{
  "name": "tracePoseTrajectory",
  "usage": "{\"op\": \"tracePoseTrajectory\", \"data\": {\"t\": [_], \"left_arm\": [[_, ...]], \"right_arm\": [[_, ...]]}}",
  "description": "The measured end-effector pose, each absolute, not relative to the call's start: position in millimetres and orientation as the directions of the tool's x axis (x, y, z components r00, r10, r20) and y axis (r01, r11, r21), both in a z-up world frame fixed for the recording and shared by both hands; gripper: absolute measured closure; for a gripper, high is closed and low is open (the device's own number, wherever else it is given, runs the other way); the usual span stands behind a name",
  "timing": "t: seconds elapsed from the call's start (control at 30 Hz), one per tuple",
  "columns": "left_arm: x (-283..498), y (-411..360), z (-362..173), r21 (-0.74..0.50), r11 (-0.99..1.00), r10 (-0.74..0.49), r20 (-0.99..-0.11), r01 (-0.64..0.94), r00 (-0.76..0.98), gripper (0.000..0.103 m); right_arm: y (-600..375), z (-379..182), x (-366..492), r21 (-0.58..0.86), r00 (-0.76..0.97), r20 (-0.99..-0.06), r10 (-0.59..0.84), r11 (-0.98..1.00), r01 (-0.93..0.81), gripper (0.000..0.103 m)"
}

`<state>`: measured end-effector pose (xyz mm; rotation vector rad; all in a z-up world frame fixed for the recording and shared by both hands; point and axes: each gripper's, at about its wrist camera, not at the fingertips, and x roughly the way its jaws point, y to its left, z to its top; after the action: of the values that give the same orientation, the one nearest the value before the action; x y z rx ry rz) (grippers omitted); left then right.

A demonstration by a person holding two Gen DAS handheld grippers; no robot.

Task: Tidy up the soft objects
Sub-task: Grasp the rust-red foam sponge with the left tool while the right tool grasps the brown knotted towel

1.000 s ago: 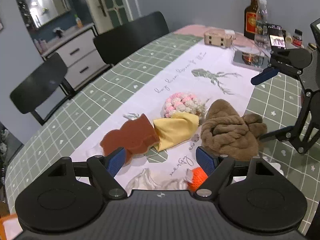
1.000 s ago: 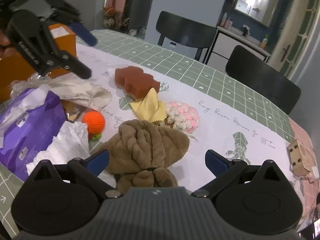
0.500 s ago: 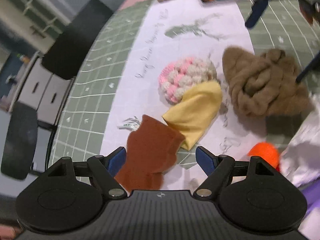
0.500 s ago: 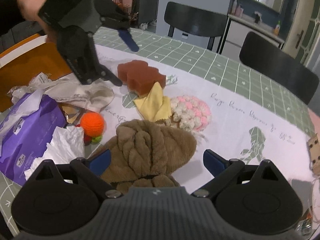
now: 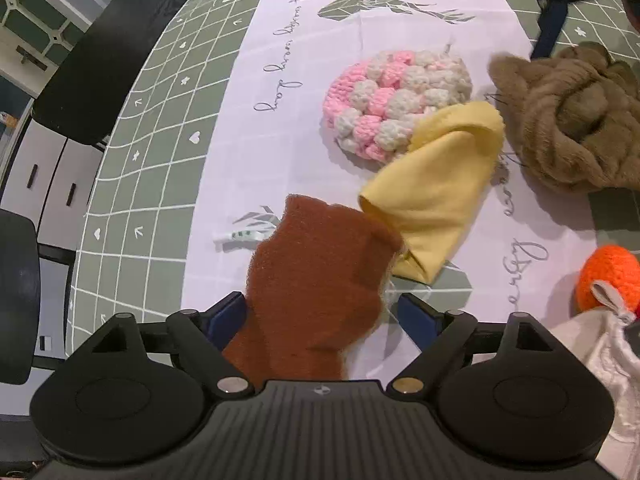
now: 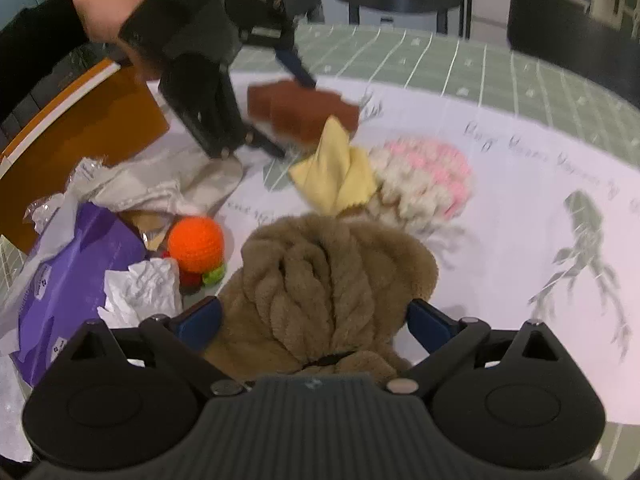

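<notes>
A rust-brown sponge lies on the tablecloth between the open jaws of my left gripper; it also shows in the right wrist view. A yellow cloth overlaps its far end, next to a pink-and-white crochet pad. A brown plush towel lies between the open jaws of my right gripper; the left wrist view shows it at the right. An orange crochet ball sits left of the towel.
A purple tissue pack with crumpled white paper and a white cloth bag lie at the left. An orange box stands behind them. Black chairs stand along the table's far edge.
My left gripper has dropped down and forward until its open jaws straddle the brown sponge. My right gripper has moved forward around the brown towel.
</notes>
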<state>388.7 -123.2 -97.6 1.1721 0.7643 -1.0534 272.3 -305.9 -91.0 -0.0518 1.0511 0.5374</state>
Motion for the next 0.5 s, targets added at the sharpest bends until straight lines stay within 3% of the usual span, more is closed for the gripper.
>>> {"op": "tracePoseTrajectory", "data": {"t": [0.37, 0.5], "left_arm": [[428.8, -125.5, -98.4, 0.277, 0.143, -0.228, -0.925, 0.950, 0.304, 0.001], [440.5, -117.7, -93.9, 0.250, 0.203, -0.230, -0.928, 0.947, 0.294, 0.010]], "right_arm": [[-307.4, -106.1, 275.5, 0.241, 0.346, -0.844, 0.410, 0.866, -0.437, 0.006], [-312.5, -107.3, 274.6, 0.263, 0.334, -0.842, 0.423, 0.863, -0.431, 0.012]]}}
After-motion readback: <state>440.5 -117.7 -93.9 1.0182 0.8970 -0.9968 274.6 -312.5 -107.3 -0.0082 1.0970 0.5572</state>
